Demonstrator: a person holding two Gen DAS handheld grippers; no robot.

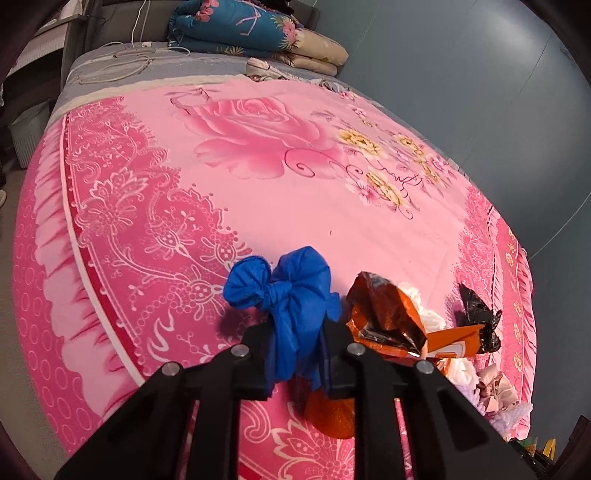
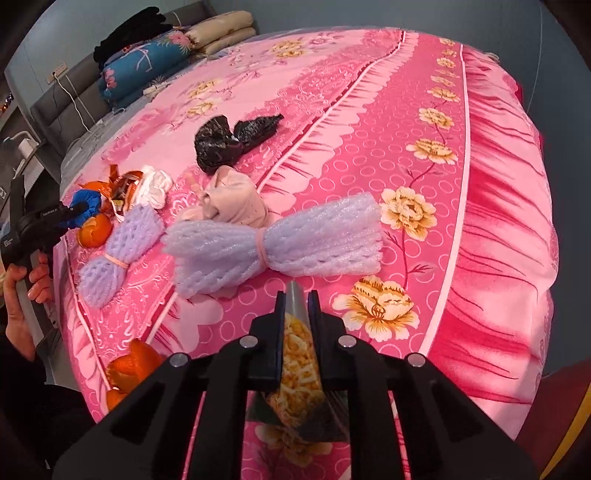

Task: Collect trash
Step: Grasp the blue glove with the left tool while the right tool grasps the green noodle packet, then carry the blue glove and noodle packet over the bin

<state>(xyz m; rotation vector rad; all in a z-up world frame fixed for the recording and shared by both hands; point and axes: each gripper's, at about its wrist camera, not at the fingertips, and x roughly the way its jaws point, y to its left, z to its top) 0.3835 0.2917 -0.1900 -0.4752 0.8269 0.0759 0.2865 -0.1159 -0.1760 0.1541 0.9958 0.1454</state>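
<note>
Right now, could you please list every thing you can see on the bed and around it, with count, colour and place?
knotted plastic bag: 1, blue, near bed edge, in the left hand-held gripper
snack wrapper: 1, orange and silver, beside the blue bag
snack packet: 1, yellow print with silver, in the right hand-held gripper
black bag: 1, black, mid-bed
foam fruit nets: 2 bundles, lilac, tied in the middle
white wad: 1, white, beside the wrapper
beige cloth: 1, behind the larger net
orange peels: at least 3, orange, near bed edge
folded quilts: blue and beige, at bed head
bedspread: 1, pink floral
left hand-held gripper: black, shut
right hand-held gripper: black, shut
hand: 1, on the left tool's handle
</note>
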